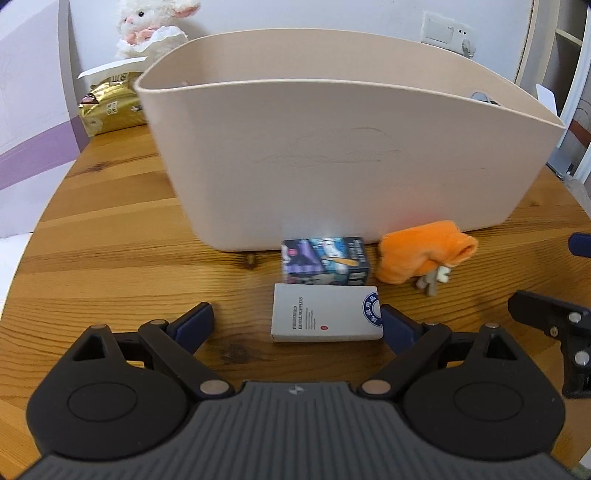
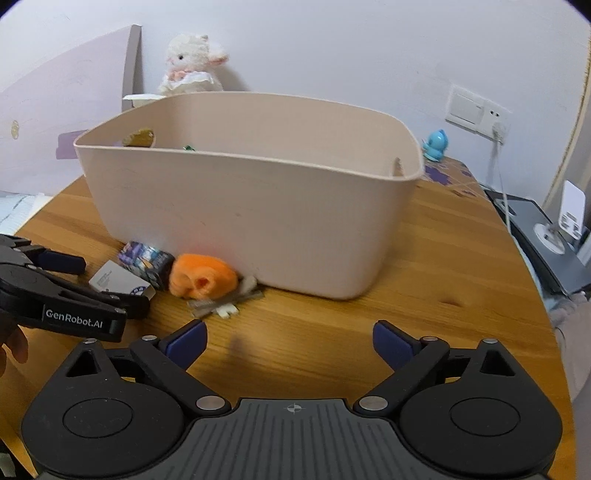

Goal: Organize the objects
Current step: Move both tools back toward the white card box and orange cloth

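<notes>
A large beige bin (image 1: pixel 351 155) stands on the round wooden table (image 1: pixel 110 236). In front of it lie a white card box (image 1: pixel 325 314), a dark printed box (image 1: pixel 325 260) and an orange plush toy (image 1: pixel 424 254). My left gripper (image 1: pixel 297 323) is open, its jaws on either side of the white box, the right pad (image 1: pixel 397 326) close to the box's right end. My right gripper (image 2: pixel 290 345) is open and empty over bare table, to the right of the orange toy (image 2: pixel 201 278). The bin (image 2: pixel 251 210) holds a few small items, mostly hidden.
A white plush lamb (image 1: pixel 151 29) and a gold packet (image 1: pixel 110 107) sit behind the bin at the left. A blue toy figure (image 2: pixel 436 146) stands at the table's back right. A wall socket with a cable (image 2: pixel 495 127) and a dark device (image 2: pixel 546 236) lie beyond the right edge.
</notes>
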`<state>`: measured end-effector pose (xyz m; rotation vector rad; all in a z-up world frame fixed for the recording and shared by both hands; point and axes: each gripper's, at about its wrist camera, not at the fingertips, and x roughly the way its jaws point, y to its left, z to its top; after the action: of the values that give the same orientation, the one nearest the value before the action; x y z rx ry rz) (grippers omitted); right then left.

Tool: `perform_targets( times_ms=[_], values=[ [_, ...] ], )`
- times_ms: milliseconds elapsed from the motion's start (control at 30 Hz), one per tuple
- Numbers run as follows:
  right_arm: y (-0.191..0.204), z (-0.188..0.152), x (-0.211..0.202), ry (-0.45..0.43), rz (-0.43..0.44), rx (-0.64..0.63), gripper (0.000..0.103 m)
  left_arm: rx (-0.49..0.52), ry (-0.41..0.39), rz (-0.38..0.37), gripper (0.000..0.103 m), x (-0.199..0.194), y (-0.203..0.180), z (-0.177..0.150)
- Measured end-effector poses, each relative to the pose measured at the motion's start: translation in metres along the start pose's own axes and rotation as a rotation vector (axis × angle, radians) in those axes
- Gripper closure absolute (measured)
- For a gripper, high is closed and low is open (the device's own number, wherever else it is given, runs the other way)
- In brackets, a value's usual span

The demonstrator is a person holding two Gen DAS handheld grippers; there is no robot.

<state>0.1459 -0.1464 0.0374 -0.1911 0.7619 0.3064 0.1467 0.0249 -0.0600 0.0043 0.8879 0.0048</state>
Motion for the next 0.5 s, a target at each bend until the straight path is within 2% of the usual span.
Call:
perform_targets(
  times_ms=[233,400,467,500],
  values=[
    [0.017,0.011,0.013,-0.019,0.035,-0.022,0.013,-0.002,-0.011,0.003,0.012,0.001,0.020,0.002],
    [0.026,0.016,0.026,-0.014,0.049,-0.028,0.019,0.011,-0.019,-0.005,0.021,-0.001,0.029,0.003],
    [0.029,0.018,0.030,-0.015,0.054,-0.027,0.024,0.017,-0.027,-0.013,0.023,-0.001,0.032,0.003],
    [0.030,0.018,0.032,-0.014,0.055,-0.028,0.030,0.020,-0.030,-0.015,0.024,0.000,0.033,0.002]
  ],
)
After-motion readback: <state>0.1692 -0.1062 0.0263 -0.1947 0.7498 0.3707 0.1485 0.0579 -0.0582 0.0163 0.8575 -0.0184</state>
